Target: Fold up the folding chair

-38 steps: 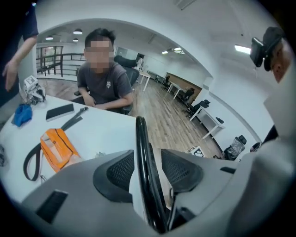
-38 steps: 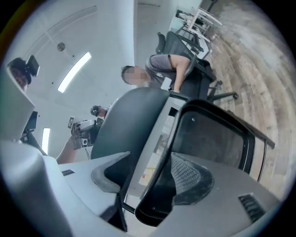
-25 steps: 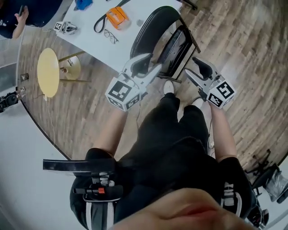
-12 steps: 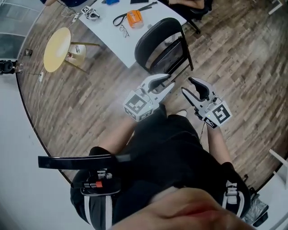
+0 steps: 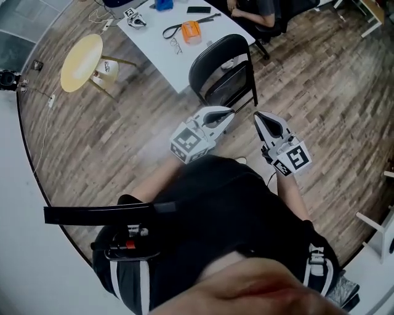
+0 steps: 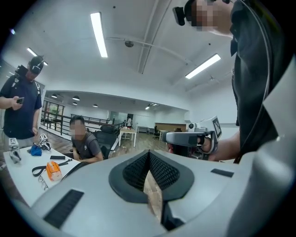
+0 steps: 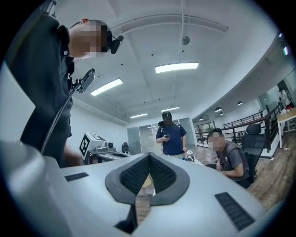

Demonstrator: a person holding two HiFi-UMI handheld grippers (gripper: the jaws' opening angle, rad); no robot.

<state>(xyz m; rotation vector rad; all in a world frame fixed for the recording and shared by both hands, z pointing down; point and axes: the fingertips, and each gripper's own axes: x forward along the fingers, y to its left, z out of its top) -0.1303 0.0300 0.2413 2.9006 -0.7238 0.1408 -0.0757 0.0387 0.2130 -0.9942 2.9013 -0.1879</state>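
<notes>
The black folding chair (image 5: 223,69) stands by the white table's corner, and its seat looks flat against the back frame. In the head view both grippers hover side by side just short of the chair, touching nothing. My left gripper (image 5: 229,112) is shut, its jaws having just closed on nothing; in the left gripper view its pads (image 6: 149,157) meet. My right gripper (image 5: 257,115) has also just closed and is shut and empty, with its pads (image 7: 149,159) together. Each gripper view looks level across the room, and the chair does not show in them.
A white table (image 5: 161,54) behind the chair holds an orange item (image 5: 191,31), glasses and a cable. A person (image 5: 253,7) sits at its far side and another (image 6: 21,107) stands nearby. A round yellow stool (image 5: 80,55) stands on the wood floor to the left.
Both grippers have drawn back from the chair and risen. Their jaws, open a second ago, are now shut on nothing. The chair now looks farther off.
</notes>
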